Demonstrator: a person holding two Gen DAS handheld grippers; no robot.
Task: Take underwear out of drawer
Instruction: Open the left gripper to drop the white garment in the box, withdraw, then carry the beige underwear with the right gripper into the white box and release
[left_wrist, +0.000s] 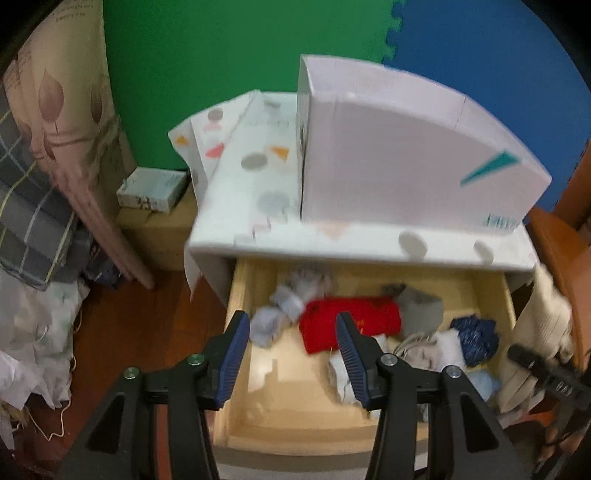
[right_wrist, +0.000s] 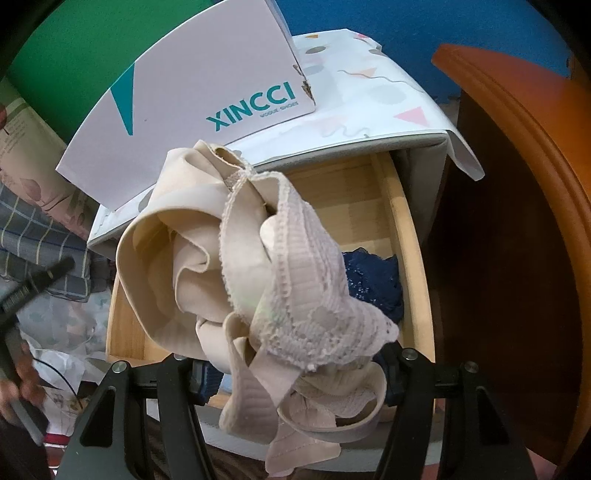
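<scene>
The wooden drawer (left_wrist: 236, 295) stands pulled out under a white cabinet top. In it lie a red garment (left_wrist: 349, 323), a grey piece (left_wrist: 421, 310), navy lace underwear (left_wrist: 476, 339) and several pale blue and white pieces (left_wrist: 273, 321). My left gripper (left_wrist: 291, 321) hovers open over the drawer's left half, nothing between its blue pads (left_wrist: 236, 347). My right gripper (right_wrist: 295, 373) is shut on a bundle of beige lace underwear (right_wrist: 258, 277), held above the drawer (right_wrist: 406, 221); the cloth hides its fingertips. The navy lace (right_wrist: 373, 280) shows beneath. That bundle (left_wrist: 546, 314) also hangs at the right edge of the left wrist view.
A white shoe box (left_wrist: 406, 155) sits on the cabinet's patterned cover (left_wrist: 258, 162). Orange-brown wooden furniture (right_wrist: 517, 221) stands close on the right. Checked bedding (left_wrist: 33, 206), white bags (left_wrist: 33, 332) and a small box (left_wrist: 151, 188) crowd the floor on the left. Green and blue foam mats line the wall.
</scene>
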